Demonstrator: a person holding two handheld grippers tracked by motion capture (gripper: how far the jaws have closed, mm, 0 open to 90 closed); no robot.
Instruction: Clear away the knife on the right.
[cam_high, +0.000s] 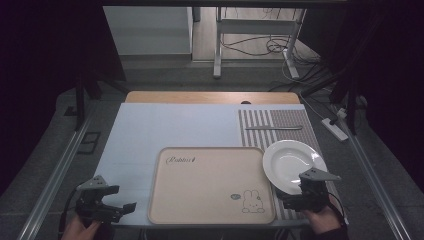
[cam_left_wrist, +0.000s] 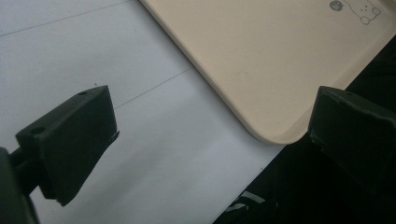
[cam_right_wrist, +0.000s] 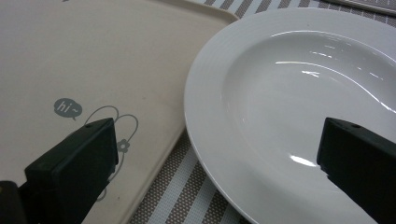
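Observation:
A beige tray (cam_high: 210, 185) with a rabbit drawing lies at the front middle of the table. To its right, a white deep plate (cam_high: 292, 162) rests on a striped placemat (cam_high: 280, 120). My left gripper (cam_high: 121, 198) is open at the front left, over the white mat near the tray's front-left corner (cam_left_wrist: 261, 51). In its own view the left gripper (cam_left_wrist: 212, 112) holds nothing. My right gripper (cam_high: 290, 194) stands open at the plate's front edge. In the right gripper view the gripper (cam_right_wrist: 219, 135) has one jaw over the tray (cam_right_wrist: 93, 56) and one over the plate (cam_right_wrist: 303, 79).
A table knife (cam_high: 273, 128) lies across the back of the placemat. A white mat (cam_high: 170, 125) covers the table's left and back, with a wooden strip (cam_high: 210, 97) behind it. Metal rails run along both sides of the table; cables lie on the floor beyond.

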